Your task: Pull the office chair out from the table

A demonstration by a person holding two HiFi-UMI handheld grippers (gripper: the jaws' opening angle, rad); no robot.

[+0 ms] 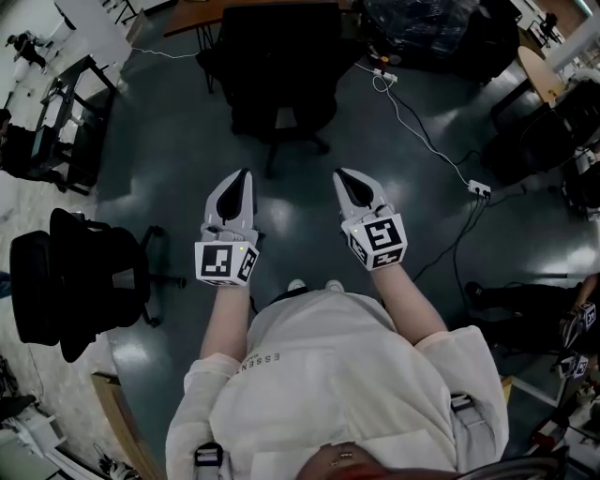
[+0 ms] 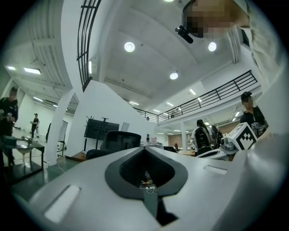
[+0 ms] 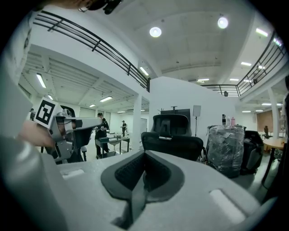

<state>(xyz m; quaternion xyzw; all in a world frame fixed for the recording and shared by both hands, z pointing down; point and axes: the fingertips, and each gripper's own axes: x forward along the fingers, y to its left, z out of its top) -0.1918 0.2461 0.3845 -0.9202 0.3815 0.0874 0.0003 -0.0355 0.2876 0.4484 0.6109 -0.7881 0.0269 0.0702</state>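
The black office chair (image 1: 277, 66) stands at the top centre of the head view, its seat toward the brown table (image 1: 202, 14) behind it. Both grippers hover over the dark floor, short of the chair and apart from it. My left gripper (image 1: 246, 175) is shut and holds nothing. My right gripper (image 1: 341, 174) is likewise shut and empty. In the left gripper view the chair (image 2: 118, 140) shows beyond the shut jaws of my left gripper (image 2: 145, 151). The right gripper view has the chair (image 3: 174, 135) straight ahead of my right gripper (image 3: 144, 155).
A second black office chair (image 1: 75, 281) stands at the left. A white cable runs across the floor to a power strip (image 1: 479, 188) at the right. A plastic-wrapped bundle (image 3: 226, 149) sits right of the chair. People stand at desks far off.
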